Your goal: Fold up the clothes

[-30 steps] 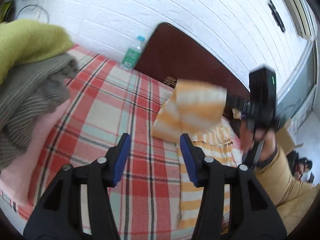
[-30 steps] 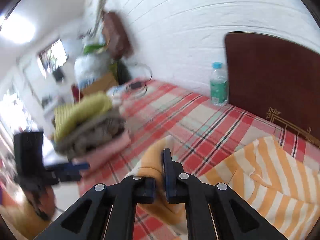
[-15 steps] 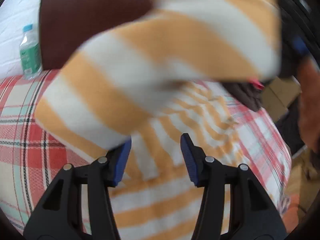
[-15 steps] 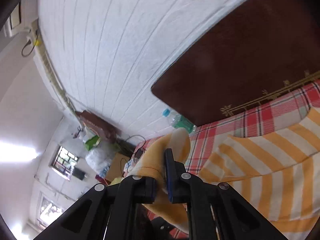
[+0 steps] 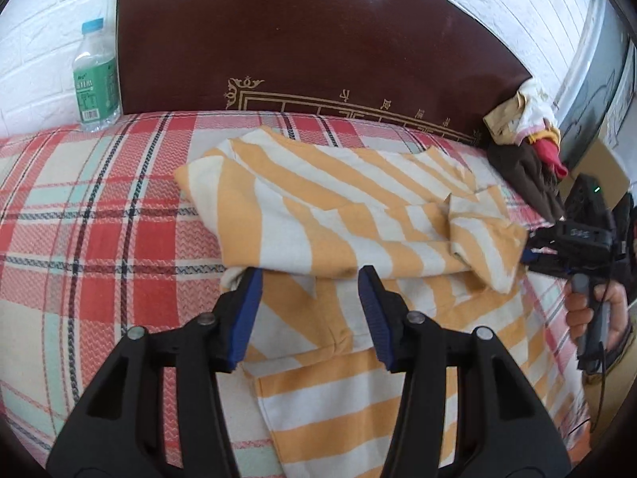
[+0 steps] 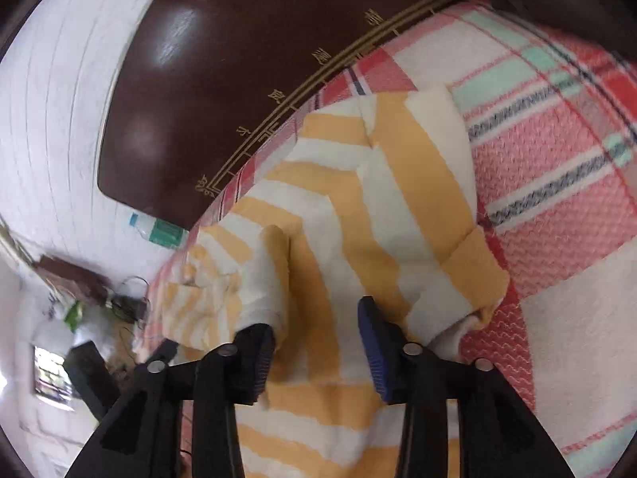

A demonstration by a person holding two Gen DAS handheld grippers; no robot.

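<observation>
While the orange-and-white striped garment [image 5: 338, 219] lay on the bed [image 5: 99, 207] with one side folded across, running left to right, your left claw [image 5: 308, 306] gaped empty at its near fold edge, your right claw [image 6: 316, 342] likewise open over the right end.

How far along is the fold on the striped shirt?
Done: one flap of the orange-striped shirt lies folded over itself on the plaid blanket. In hand: nothing; the left gripper and right gripper are both open above it. Left: remaining folds, and the dark clothes pile by the headboard.
</observation>
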